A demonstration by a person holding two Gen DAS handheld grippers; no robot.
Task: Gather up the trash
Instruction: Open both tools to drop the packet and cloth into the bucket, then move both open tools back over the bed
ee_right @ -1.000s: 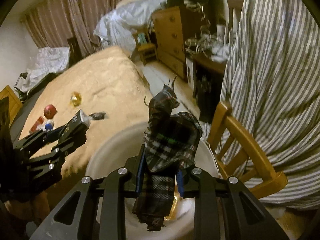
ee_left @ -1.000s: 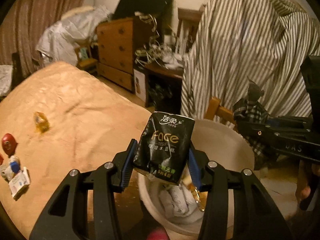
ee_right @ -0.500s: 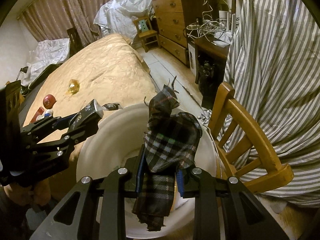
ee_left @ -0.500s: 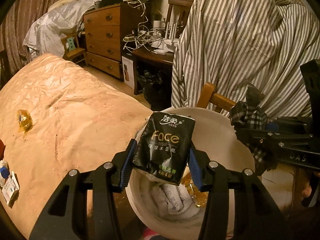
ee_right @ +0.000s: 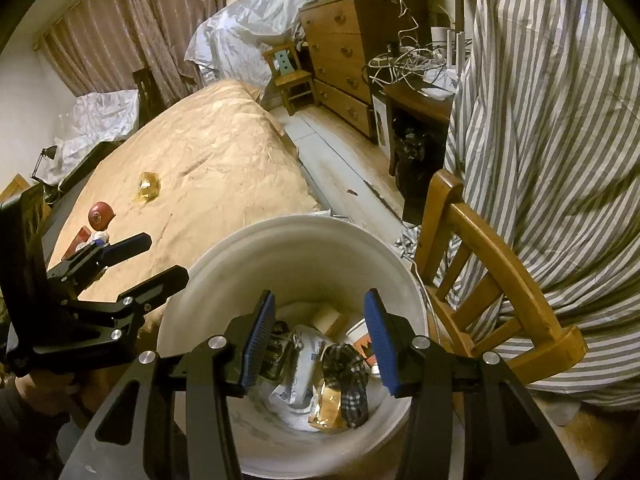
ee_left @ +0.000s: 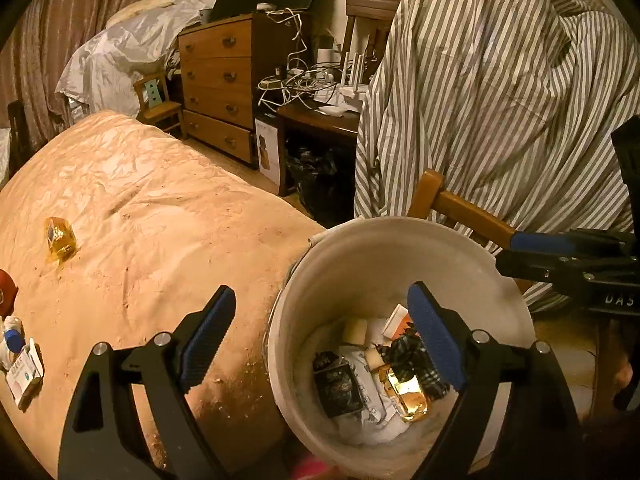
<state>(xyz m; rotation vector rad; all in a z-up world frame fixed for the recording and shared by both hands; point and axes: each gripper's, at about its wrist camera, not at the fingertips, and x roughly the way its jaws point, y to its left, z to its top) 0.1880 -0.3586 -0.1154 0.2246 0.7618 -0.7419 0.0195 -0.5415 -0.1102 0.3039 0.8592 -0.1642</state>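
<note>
A white bucket [ee_left: 360,248] [ee_right: 304,240] stands beside the bed. Inside lie the black tissue pack [ee_left: 338,386] [ee_right: 274,350], the plaid cloth scrap [ee_left: 416,356] [ee_right: 346,376], a gold wrapper [ee_left: 408,394] [ee_right: 328,408] and white paper. My left gripper [ee_left: 322,320] is open and empty, over the bucket's left rim. My right gripper [ee_right: 320,328] is open and empty above the bucket. On the bed lie a yellow wrapper [ee_left: 60,238] [ee_right: 149,188], a red round item [ee_right: 100,212], and a small white box [ee_left: 24,372].
The tan bed [ee_left: 140,220] fills the left. A wooden chair [ee_right: 492,280] draped with a striped sheet [ee_right: 560,120] stands right of the bucket. A wooden dresser [ee_left: 220,84] and a cluttered dark desk [ee_left: 320,112] stand at the back.
Both grippers opened. The tissue pack dropped from the left one and the plaid cloth from the right one into the bucket.
</note>
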